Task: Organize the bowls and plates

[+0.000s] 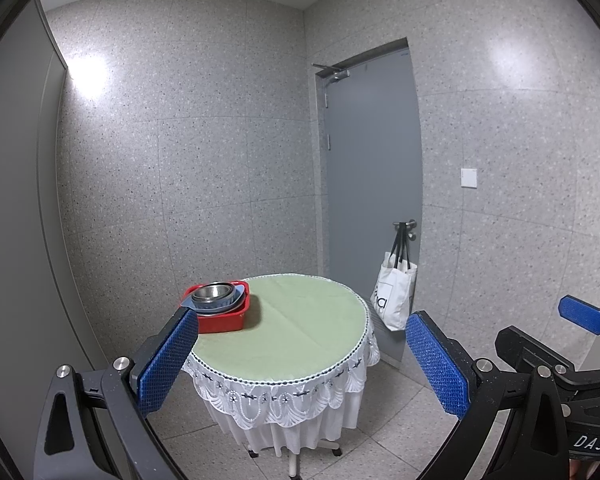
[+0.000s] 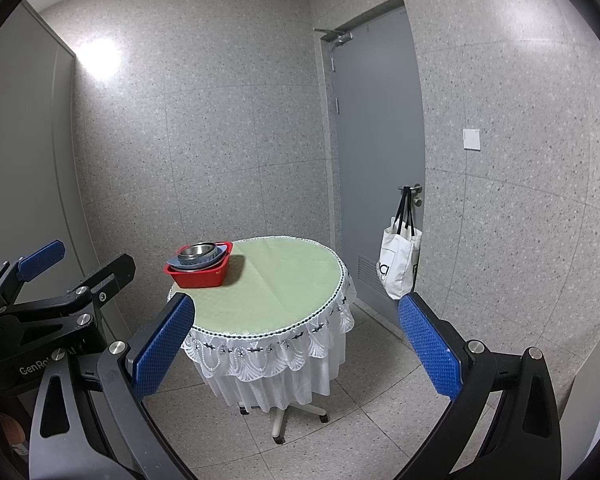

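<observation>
A red plastic basin (image 1: 224, 318) (image 2: 198, 275) sits at the left edge of a small round table (image 1: 296, 332) (image 2: 276, 284) with a green cloth. Inside it lies a stack of blue-grey dishes with a metal bowl (image 1: 213, 292) (image 2: 197, 249) on top. My left gripper (image 1: 300, 364) is open and empty, held well short of the table. My right gripper (image 2: 296, 344) is open and empty too, also back from the table. The right gripper also shows at the right edge of the left wrist view (image 1: 580, 320); the left gripper also shows at the left of the right wrist view (image 2: 48, 276).
A grey door (image 1: 372, 184) (image 2: 380, 152) stands behind the table, with a white tote bag (image 1: 394, 296) (image 2: 398, 266) on its handle. Speckled grey walls close the room. The table has a white lace skirt and a wheeled foot (image 2: 278, 420).
</observation>
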`<state>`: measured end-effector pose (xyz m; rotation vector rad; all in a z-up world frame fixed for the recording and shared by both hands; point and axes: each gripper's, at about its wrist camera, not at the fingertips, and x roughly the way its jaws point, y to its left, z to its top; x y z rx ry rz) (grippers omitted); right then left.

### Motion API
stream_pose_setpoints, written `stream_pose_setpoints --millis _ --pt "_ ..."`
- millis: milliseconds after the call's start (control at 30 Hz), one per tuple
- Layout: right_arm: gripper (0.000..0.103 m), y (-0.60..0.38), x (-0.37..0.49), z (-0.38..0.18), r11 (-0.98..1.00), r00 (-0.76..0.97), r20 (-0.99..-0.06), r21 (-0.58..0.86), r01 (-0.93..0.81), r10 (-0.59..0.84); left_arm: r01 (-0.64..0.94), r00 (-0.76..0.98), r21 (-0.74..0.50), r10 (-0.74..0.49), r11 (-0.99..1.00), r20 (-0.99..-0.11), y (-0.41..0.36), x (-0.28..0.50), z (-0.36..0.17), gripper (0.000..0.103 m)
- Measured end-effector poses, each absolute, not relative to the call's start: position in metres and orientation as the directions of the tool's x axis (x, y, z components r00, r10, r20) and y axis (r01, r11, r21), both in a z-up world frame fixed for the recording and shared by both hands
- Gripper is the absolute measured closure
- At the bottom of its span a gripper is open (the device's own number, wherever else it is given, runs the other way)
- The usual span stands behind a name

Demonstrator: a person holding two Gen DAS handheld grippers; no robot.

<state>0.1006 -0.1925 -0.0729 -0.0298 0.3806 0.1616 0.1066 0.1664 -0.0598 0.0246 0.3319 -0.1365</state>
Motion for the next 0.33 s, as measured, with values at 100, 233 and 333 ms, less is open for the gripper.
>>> stream_pose_setpoints --millis 100,233,333 --pt "0.000 -0.192 0.104 -0.074 0.987 0.915 -0.373 0.002 -0.163 0.152 0.135 0.937 0.004 -0.127 0.991 -0.326 0.164 0.108 -0.061 0.000" --pt "0.000 -0.192 0.109 -0.075 0.986 0.914 -0.375 0.004 -0.165 0.154 0.133 0.937 0.004 -0.125 0.991 -0.328 0.161 0.114 -0.062 0.001" --pt "0.000 -0.193 0.115 -0.078 0.987 0.914 -0.377 0.007 -0.162 0.153 0.134 0.936 0.004 -0.125 0.991 -0.330 0.158 0.119 -0.063 0.001"
